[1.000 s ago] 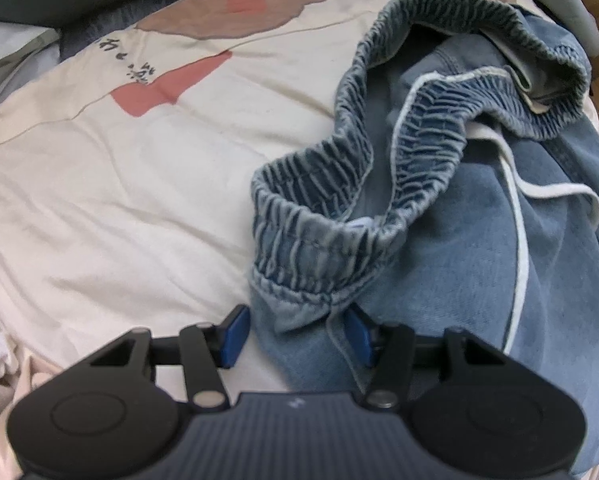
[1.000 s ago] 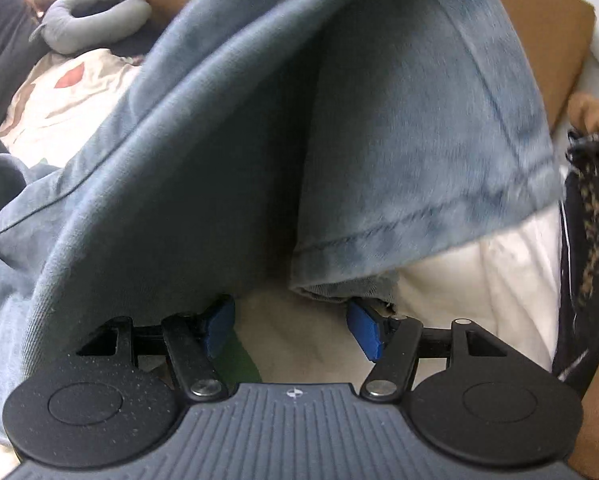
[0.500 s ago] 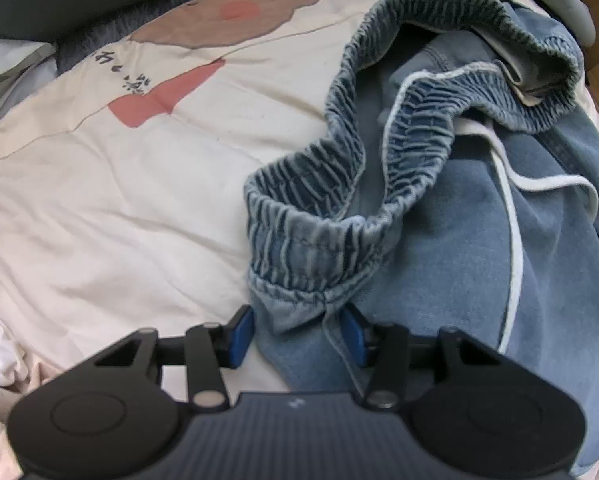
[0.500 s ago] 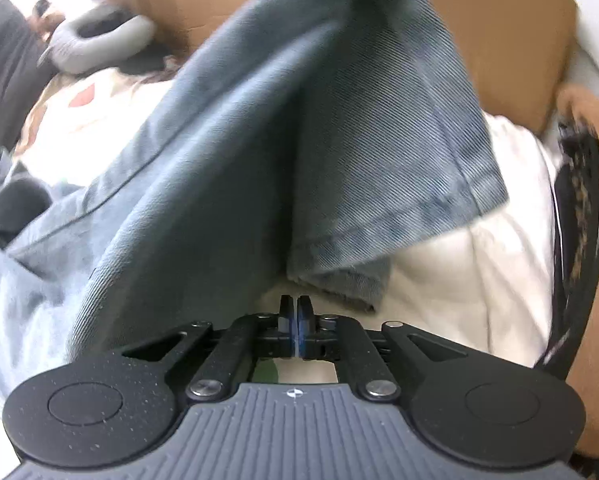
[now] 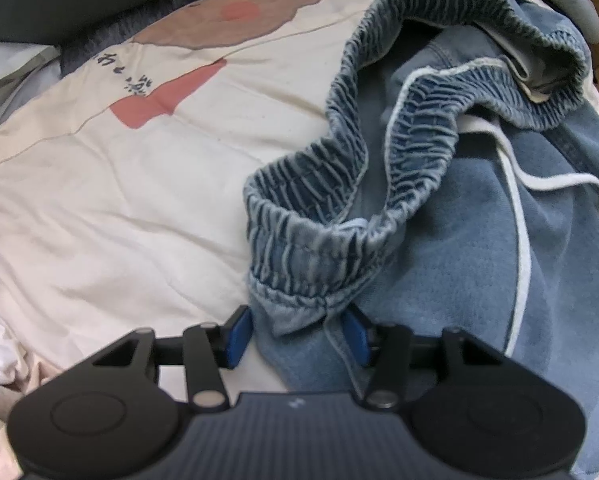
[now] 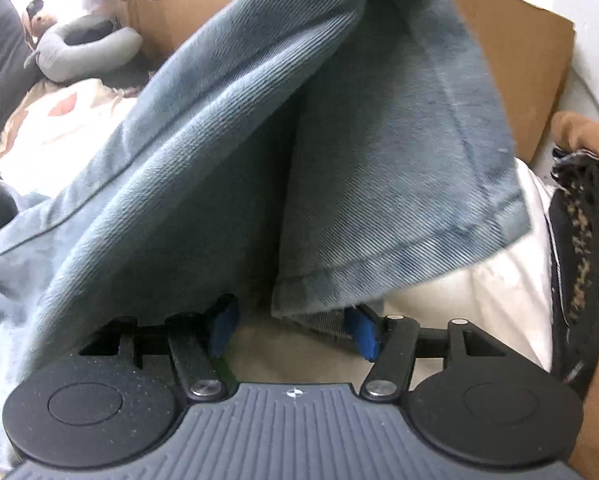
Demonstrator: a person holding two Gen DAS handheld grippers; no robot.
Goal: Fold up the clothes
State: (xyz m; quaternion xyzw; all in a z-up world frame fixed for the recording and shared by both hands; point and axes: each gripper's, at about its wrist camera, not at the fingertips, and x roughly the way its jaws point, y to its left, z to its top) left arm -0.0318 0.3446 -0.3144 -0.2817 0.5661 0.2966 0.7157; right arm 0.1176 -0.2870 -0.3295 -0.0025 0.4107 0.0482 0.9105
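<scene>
1 pr denim trousers, 1 neck pillow, 1 cardboard box, 2 grippers

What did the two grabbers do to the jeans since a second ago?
The right gripper snapped shut on nothing, then its jaws have just been opening again, with the jeans' hem at them, ungripped. The left gripper kept straddling the elastic waistband; the jeans hardly moved.

Cream bear-print bed cover; denim trousers lying on it
</scene>
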